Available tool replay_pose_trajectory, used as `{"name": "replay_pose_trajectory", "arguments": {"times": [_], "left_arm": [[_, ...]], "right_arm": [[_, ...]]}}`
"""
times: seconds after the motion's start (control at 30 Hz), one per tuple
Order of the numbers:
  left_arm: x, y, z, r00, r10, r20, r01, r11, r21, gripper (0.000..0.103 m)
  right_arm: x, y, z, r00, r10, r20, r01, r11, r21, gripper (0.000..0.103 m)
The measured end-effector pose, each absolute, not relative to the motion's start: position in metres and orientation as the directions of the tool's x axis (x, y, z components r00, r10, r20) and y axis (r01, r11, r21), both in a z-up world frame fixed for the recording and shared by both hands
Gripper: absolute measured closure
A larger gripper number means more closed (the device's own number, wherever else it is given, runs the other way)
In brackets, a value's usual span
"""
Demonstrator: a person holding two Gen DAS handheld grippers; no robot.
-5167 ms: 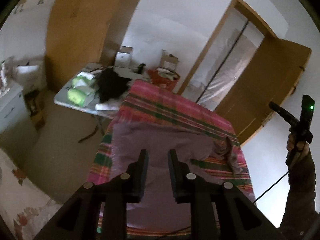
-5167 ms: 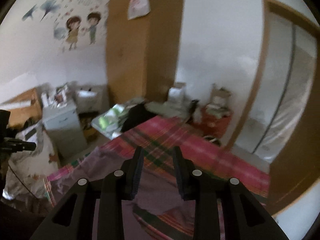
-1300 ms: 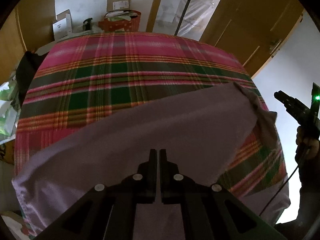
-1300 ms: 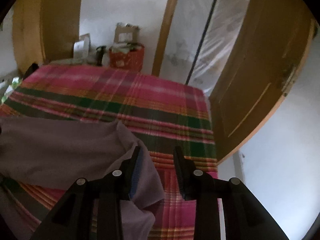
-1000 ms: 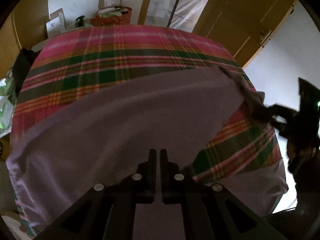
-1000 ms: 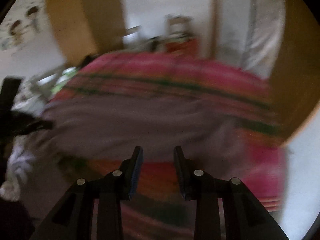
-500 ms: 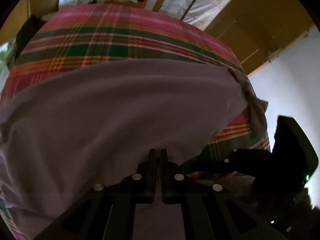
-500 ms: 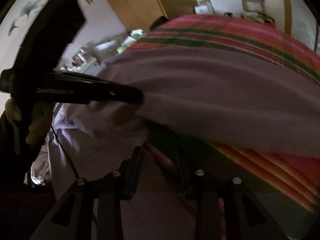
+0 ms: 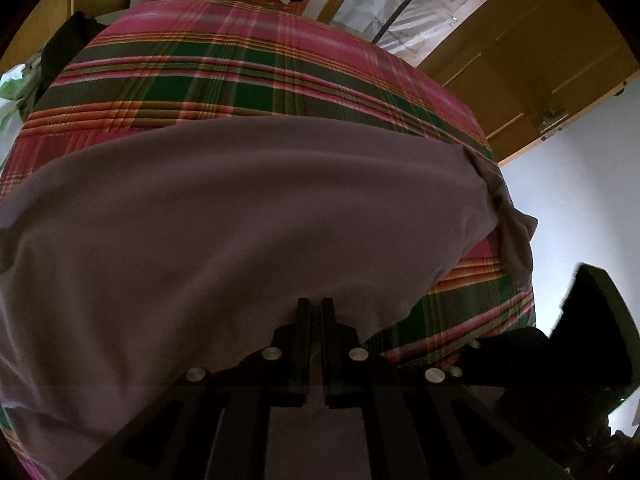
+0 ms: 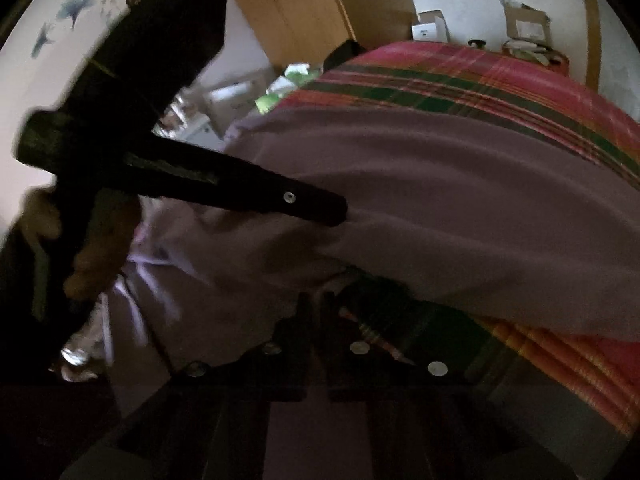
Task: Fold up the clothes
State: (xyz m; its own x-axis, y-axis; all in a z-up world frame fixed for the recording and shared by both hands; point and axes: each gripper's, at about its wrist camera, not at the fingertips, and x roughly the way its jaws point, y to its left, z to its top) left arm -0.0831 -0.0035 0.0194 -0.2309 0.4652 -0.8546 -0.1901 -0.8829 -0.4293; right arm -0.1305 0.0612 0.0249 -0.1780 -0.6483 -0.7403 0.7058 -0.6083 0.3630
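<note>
On the far left, a person's hand point(image 10: 86, 256) holds the handle of the left gripper point(image 9: 315, 306). Its two black fingers are squeezed together on the near edge of the purple cloth point(image 9: 240, 220), and a bit of the cloth sits pinched between them. Seen from the other side, this gripper reaches across like a long dark beak and its tip bites into the cloth.

The purple cloth lies spread over the near part of the bed. It goes from the left side almost to the right side. Its far edge makes a smooth line across the plaid blanket point(image 9: 224, 76), which is pink, green and orange. At the right end the cloth bunches up into a small lump.

Just to the right of the left gripper is the right gripper point(image 10: 316, 304). Its fingers are pressed close together too. They sit at the near edge of the cloth, by a dark fold, but it is too dark and blurry to tell if any cloth is caught between them.

Far off on the right is a wooden door point(image 9: 520, 60).
</note>
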Motion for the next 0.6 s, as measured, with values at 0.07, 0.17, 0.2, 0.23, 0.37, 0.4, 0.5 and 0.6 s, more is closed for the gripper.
{"name": "replay_pose_trajectory", "arguments": {"times": [0.07, 0.17, 0.2, 0.23, 0.37, 0.4, 0.5, 0.6], "left_arm": [[-0.083, -0.003, 0.020, -0.231, 0.470, -0.852, -0.191, -0.880, -0.435, 0.100], [-0.082, -0.002, 0.022, -0.233, 0.479, -0.846, -0.194, -0.876, -0.442, 0.100], [-0.081, -0.002, 0.023, -0.232, 0.482, -0.845, -0.197, -0.874, -0.444, 0.100], [-0.080, 0.000, 0.023, -0.227, 0.484, -0.845, -0.203, -0.872, -0.445, 0.100], [-0.076, 0.008, 0.020, -0.209, 0.481, -0.851, -0.221, -0.871, -0.438, 0.100], [-0.075, 0.011, 0.020, -0.205, 0.483, -0.851, -0.225, -0.870, -0.439, 0.100], [-0.071, 0.017, 0.021, -0.192, 0.494, -0.848, -0.245, -0.861, -0.446, 0.100], [-0.065, 0.025, 0.024, -0.177, 0.494, -0.851, -0.281, -0.854, -0.437, 0.100]], "right_arm": [[-0.123, 0.068, 0.033, -0.191, -0.672, -0.715, 0.708, -0.599, 0.374, 0.099], [-0.108, 0.070, 0.042, -0.191, -0.704, -0.684, 0.732, -0.566, 0.378, 0.099], [-0.103, 0.070, 0.044, -0.187, -0.711, -0.677, 0.740, -0.555, 0.379, 0.099], [-0.098, 0.070, 0.045, -0.181, -0.718, -0.672, 0.746, -0.546, 0.382, 0.099], [-0.086, 0.068, 0.039, -0.145, -0.721, -0.677, 0.754, -0.523, 0.396, 0.099], [-0.084, 0.067, 0.036, -0.138, -0.714, -0.687, 0.755, -0.525, 0.394, 0.098], [-0.085, 0.072, 0.034, -0.123, -0.716, -0.687, 0.740, -0.528, 0.418, 0.096], [-0.087, 0.078, 0.034, -0.109, -0.723, -0.682, 0.720, -0.530, 0.447, 0.095]]}}
